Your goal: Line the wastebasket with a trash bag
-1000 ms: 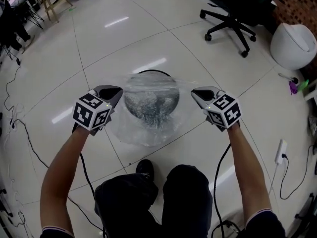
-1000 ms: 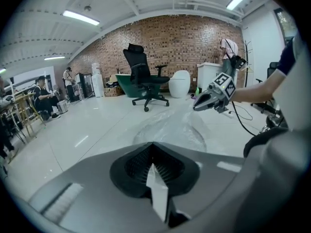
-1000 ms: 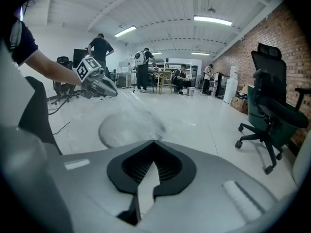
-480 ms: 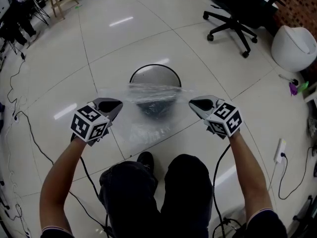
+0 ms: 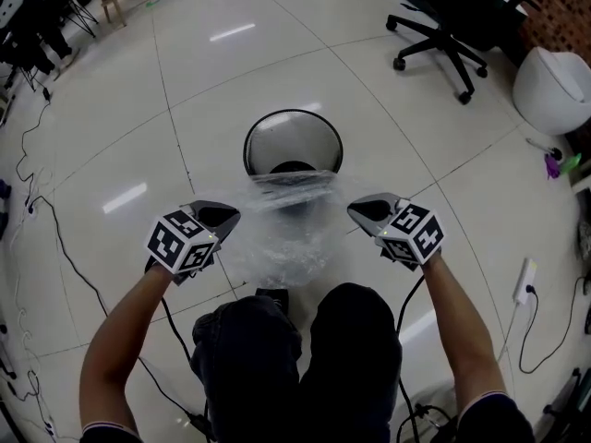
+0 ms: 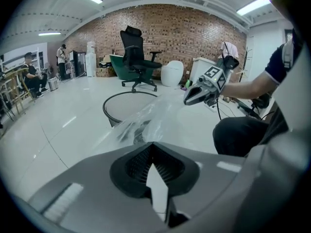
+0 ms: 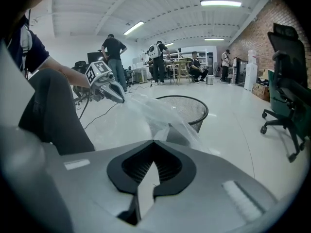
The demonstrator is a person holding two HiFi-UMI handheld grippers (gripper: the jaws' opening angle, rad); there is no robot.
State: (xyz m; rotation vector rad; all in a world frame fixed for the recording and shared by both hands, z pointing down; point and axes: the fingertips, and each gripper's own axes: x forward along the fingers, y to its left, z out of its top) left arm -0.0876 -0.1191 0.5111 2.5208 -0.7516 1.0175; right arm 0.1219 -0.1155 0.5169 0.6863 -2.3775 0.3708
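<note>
A black wire-mesh wastebasket (image 5: 293, 143) stands on the white tiled floor ahead of my feet. A clear trash bag (image 5: 284, 221) is stretched between both grippers and hangs over the basket's near rim. My left gripper (image 5: 230, 216) is shut on the bag's left edge, and my right gripper (image 5: 356, 209) is shut on its right edge. In the left gripper view the film (image 6: 156, 114) runs from the closed jaws toward the basket (image 6: 115, 113) and the right gripper (image 6: 195, 95). The right gripper view shows the bag (image 7: 156, 114), the basket (image 7: 188, 108) and the left gripper (image 7: 114, 93).
A black office chair (image 5: 445, 28) and a white round bin (image 5: 552, 85) stand at the far right. Cables (image 5: 44, 220) trail over the floor on the left, and a power strip (image 5: 524, 281) lies at the right. My legs (image 5: 305, 358) are just behind the bag. Several people stand far off.
Both grippers have come lower, nearer together and back toward my legs with the bag. The bag covered the basket's mouth before; now it hangs at the near rim.
</note>
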